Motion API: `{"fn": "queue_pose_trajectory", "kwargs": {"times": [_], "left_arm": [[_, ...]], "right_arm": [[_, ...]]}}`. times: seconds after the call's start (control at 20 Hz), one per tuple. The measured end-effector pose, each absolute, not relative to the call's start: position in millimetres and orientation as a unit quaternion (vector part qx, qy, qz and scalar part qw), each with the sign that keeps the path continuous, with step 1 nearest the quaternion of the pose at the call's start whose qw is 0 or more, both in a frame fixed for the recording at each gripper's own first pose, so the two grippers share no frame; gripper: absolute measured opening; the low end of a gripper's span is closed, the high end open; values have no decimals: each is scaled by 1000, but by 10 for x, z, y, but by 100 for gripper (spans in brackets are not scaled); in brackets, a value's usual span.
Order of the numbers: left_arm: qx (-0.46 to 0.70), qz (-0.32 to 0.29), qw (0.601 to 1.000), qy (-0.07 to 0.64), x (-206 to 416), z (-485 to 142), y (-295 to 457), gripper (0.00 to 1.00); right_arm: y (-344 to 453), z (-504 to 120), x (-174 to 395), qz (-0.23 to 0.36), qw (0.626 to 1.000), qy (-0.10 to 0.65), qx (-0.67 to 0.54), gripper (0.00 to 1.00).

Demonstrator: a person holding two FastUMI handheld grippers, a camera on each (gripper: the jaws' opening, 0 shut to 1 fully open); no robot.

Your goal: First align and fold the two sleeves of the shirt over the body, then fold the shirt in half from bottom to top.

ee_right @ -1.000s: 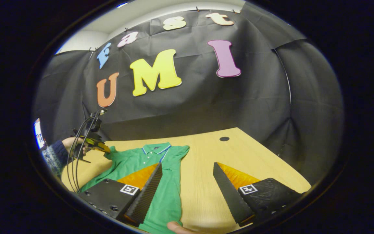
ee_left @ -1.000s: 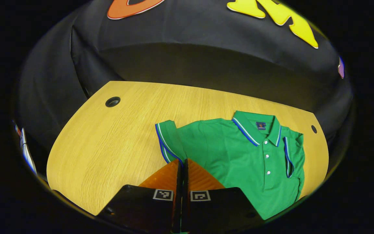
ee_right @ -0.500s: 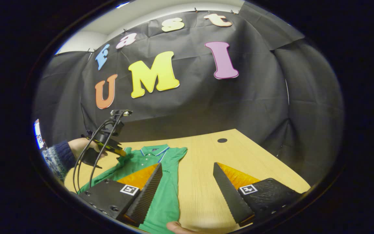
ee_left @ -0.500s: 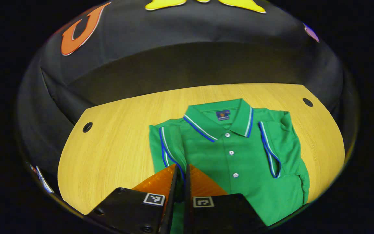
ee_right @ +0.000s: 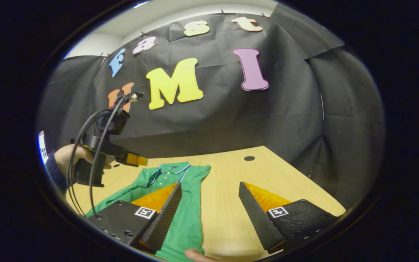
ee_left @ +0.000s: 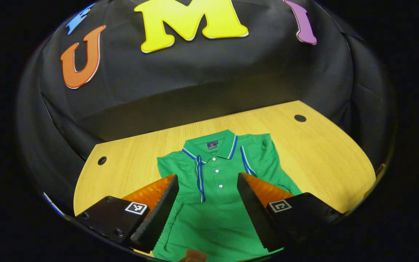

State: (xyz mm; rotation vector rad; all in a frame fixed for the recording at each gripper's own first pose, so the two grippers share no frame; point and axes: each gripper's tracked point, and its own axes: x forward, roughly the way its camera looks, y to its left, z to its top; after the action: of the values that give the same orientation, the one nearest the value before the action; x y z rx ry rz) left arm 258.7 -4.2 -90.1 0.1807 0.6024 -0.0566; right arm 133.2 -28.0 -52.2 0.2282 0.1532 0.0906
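- In the lower middle of the left gripper view, the green shirt lay flat on the wooden table, collar toward the top of the frame, buttons facing up.
- Left gripper had its jaws spread wide, nothing between them; half a second earlier they were pinched together on the sleeve at the left side of the shirt.
- That left sleeve now lay folded inward, its striped cuff edge running down just beside the button placket. So it had just been released.
- Right sleeve also sat folded over the body, stripe right of the collar.
- In the right gripper view, left gripper hung above the shirt's collar end at mid-left of the frame, held by a hand, apart from the cloth.
- Right gripper at the bottom of its own view, jaws wide apart, holding nothing, over the shirt's edge and bare table; looked unmoved across the frames.
- Judgement: sleeve stage appears done; the bottom-to-top half fold is left, so both grippers probably need the hem corners next. Hem was mostly out of view, cannot tell how it lay.
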Motion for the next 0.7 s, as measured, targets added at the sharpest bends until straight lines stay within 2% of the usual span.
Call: {"fn": "queue_pose_trajectory", "kwargs": {"times": [0.05, 0.1, 0.25, 0.4, 0.45, 0.5, 0.55, 0.6, 0.7], "left_arm": [[77, -26, 956, 283, 2486, -781, -28, 100], [66, -22, 960, 271, 2364, -669, -6, 100], [38, -18, 972, 233, 1994, -423, 97, 100], [61, 0, 978, 198, 1538, -302, 375, 100], [63, 10, 980, 188, 1341, -338, 467, 100], [58, 14, 982, 182, 1173, -384, 526, 100], [50, 17, 982, 180, 1025, -452, 576, 100], [48, 21, 982, 181, 864, -526, 650, 100], [41, 38, 982, 178, 544, -670, 868, 100]], "right_arm": [[-268, -498, 1296, 44, 990, 74, 112, 92], [-256, -475, 1252, 44, 990, 70, 111, 96], [-176, -455, 1048, 53, 989, 68, 120, 96], [-79, -510, 768, 67, 987, 79, 126, 96], [-72, -509, 675, 68, 987, 82, 117, 92], [-67, -518, 574, 65, 989, 83, 104, 96], [-60, -506, 477, 65, 991, 79, 92, 92], [-34, -489, 372, 68, 991, 74, 88, 96], [19, -520, 200, 74, 991, 72, 81, 96]]}}
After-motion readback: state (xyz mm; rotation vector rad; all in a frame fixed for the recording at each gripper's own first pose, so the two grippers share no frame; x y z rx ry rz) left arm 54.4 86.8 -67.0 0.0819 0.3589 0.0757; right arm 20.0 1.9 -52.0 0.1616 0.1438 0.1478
